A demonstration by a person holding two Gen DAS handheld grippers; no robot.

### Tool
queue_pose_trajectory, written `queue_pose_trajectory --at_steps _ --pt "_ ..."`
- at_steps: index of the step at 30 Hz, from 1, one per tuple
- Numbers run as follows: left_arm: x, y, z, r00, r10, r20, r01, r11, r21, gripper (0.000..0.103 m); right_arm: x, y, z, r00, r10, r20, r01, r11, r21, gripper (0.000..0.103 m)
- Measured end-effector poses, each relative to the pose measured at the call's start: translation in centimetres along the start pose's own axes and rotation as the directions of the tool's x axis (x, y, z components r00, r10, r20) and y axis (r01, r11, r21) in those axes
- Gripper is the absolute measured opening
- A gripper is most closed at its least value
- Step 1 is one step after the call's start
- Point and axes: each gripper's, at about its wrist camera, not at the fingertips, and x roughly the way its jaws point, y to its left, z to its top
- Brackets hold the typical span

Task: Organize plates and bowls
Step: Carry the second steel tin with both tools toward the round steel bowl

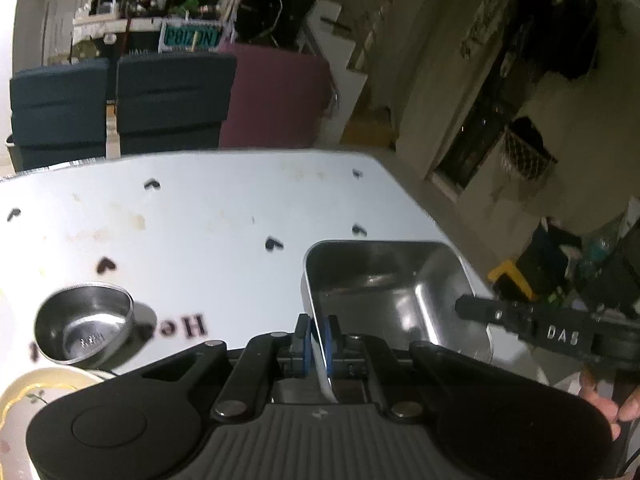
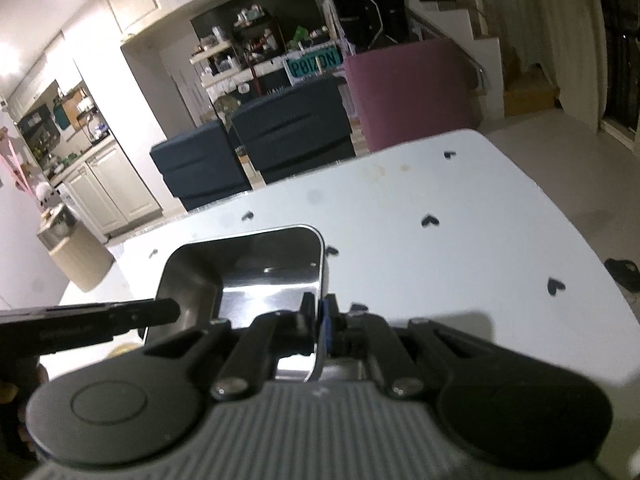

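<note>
A rectangular steel tray [image 1: 384, 280] is held above the white table [image 1: 208, 208] by both grippers. My left gripper [image 1: 318, 330] is shut on the tray's left rim, its blue pads pinching the thin wall. My right gripper [image 2: 320, 320] is shut on the opposite rim of the same steel tray [image 2: 256, 268]; its black body also shows at the right of the left wrist view. A small round steel bowl [image 1: 86, 328] sits on the table at the left. Below it lies part of a cream plate [image 1: 28, 396] with a floral print.
The white table [image 2: 460, 248] carries small black heart marks and printed letters. Two dark blue chairs [image 1: 120, 100] and a maroon panel [image 1: 276, 92] stand past the far edge. A beige bin [image 2: 76, 256] is on the floor left of the table. A hand [image 1: 604, 404] grips the right tool.
</note>
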Motion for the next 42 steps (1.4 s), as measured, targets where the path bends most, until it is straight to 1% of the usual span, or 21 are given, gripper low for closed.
queue_pose_trajectory --at_steps 4,6,9,17,21,27,32,36,40,42 --pt "1.6 0.0 -1.3 0.998 0.020 -0.061 -0.018 0.999 0.039 0.007 0.7 -0.1 -0.3 0.999 -0.047 -0.022 0.047 0.999 -0.011 0.004" --pt "2.1 0.2 -1.6 0.996 0.028 -0.087 -0.024 0.999 0.043 0.008 1.1 0.0 -0.3 0.998 -0.062 -0.031 0.061 0.998 -0.020 0.004" --pt "2.6 0.7 -1.8 0.993 0.043 -0.109 -0.036 0.998 0.058 0.007 2.0 0.6 -0.4 0.995 -0.088 -0.052 0.085 0.995 -0.051 0.004" --pt "4.6 1.4 -2.7 0.980 0.075 -0.186 -0.061 0.995 0.080 0.008 4.0 2.4 -1.2 0.986 -0.129 -0.106 0.115 0.985 -0.126 0.005" --pt "5.2 1.7 -3.0 0.976 0.087 -0.199 -0.069 0.993 0.092 0.009 4.7 3.1 -1.1 0.982 -0.154 -0.112 0.136 0.979 -0.151 0.005" --pt "6.0 1.9 -3.5 0.967 0.096 -0.234 -0.076 0.993 0.093 0.009 5.4 3.1 -1.8 0.976 -0.167 -0.136 0.141 0.973 -0.180 0.006" --pt "6.5 1.9 -3.8 0.964 0.087 -0.251 -0.067 0.994 0.086 0.009 5.9 2.9 -2.1 0.970 -0.183 -0.162 0.148 0.967 -0.207 0.005" --pt "6.7 1.7 -4.0 0.961 0.084 -0.263 -0.065 0.995 0.080 0.009 6.4 2.6 -2.2 0.965 -0.193 -0.177 0.156 0.966 -0.205 0.005" --pt "7.0 2.0 -4.1 0.961 0.069 -0.266 -0.051 0.996 0.073 0.010 7.1 2.5 -2.5 0.956 -0.217 -0.196 0.171 0.959 -0.226 0.004" --pt "7.1 2.2 -4.1 0.962 0.059 -0.267 -0.042 0.997 0.068 0.011 7.4 2.2 -2.5 0.954 -0.215 -0.208 0.169 0.961 -0.220 0.003"
